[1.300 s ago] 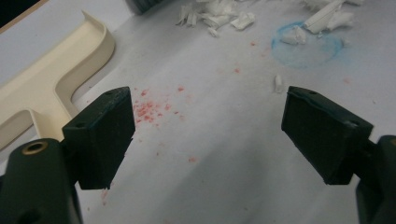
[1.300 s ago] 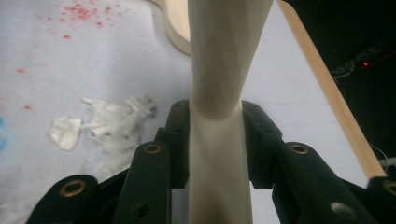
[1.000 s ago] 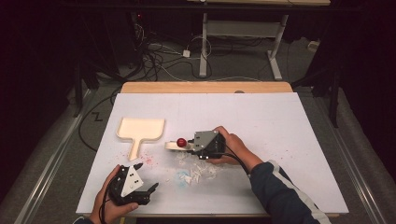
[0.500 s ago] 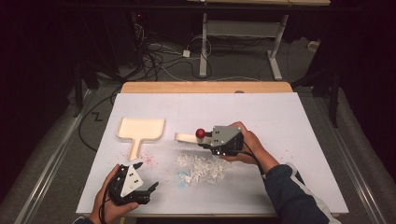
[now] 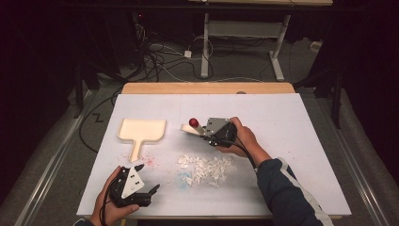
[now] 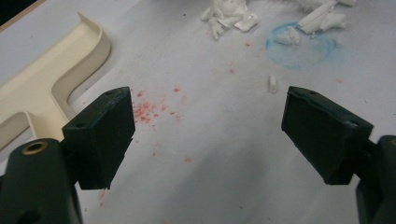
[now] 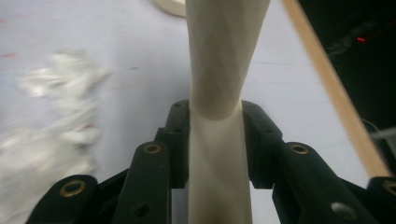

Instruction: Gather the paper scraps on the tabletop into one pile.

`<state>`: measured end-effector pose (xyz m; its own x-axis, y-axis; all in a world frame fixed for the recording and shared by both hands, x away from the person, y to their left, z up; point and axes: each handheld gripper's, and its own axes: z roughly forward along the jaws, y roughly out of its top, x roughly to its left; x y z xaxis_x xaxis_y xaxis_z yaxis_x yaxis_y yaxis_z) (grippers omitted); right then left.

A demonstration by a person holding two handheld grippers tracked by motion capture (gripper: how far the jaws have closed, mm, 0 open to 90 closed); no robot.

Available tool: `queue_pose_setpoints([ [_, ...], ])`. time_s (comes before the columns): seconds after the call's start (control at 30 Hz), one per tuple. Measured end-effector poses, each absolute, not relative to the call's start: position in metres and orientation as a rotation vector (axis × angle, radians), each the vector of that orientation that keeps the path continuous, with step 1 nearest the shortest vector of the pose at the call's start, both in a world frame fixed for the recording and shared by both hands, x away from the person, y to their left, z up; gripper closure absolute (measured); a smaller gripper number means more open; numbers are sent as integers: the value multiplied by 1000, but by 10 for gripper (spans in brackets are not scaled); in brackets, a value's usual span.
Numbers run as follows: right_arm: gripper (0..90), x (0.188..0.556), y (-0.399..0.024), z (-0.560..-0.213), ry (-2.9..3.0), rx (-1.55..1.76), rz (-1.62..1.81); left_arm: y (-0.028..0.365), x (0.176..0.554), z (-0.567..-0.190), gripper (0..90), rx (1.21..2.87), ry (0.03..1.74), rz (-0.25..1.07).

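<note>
My right gripper is shut on the cream handle of a small tool with a red knob near its far end, held just above the white sheet, behind a pile of white scraps. In the right gripper view both pads press the handle and the scraps blur at the left. My left gripper rests open near the front left edge, nothing between its jaws. A cream dustpan lies at the left, its handle toward the left gripper.
A white sheet covers the table, with a wooden strip along the far edge. Red specks and a blue ring mark stain the sheet. Cables and table legs lie on the dark floor beyond.
My right gripper has carried the tool to the right and farther from the front edge, lifting off the scrap pile and uncovering it. The left gripper has stayed put.
</note>
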<state>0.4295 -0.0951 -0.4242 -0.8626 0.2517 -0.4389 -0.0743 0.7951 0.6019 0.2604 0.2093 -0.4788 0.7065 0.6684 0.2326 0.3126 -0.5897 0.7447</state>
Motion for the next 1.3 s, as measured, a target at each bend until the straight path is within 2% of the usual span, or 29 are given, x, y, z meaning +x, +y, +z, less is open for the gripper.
queue_pose_setpoints([
  [0.17, 676, 404, -102, -424, 2547, 31, 883, 209, 260, -479, 163, 2223, 739, 658],
  [0.4, 679, 371, -134, -408, 2565, -7, 990, 206, 260, -478, 163, 2225, 734, 662],
  [0.67, 679, 361, -177, -383, 2405, 316, 1011, 206, 259, -477, 163, 2223, 728, 672],
  [0.87, 679, 354, -199, -390, 2378, 606, 795, 207, 256, -475, 183, 2218, 711, 688],
  [1.03, 679, 341, -200, -405, 2386, 801, 736, 207, 255, -474, 175, 2213, 704, 699],
  [1.3, 672, 324, -149, -418, 2385, 806, 733, 202, 256, -473, 174, 2219, 669, 697],
])
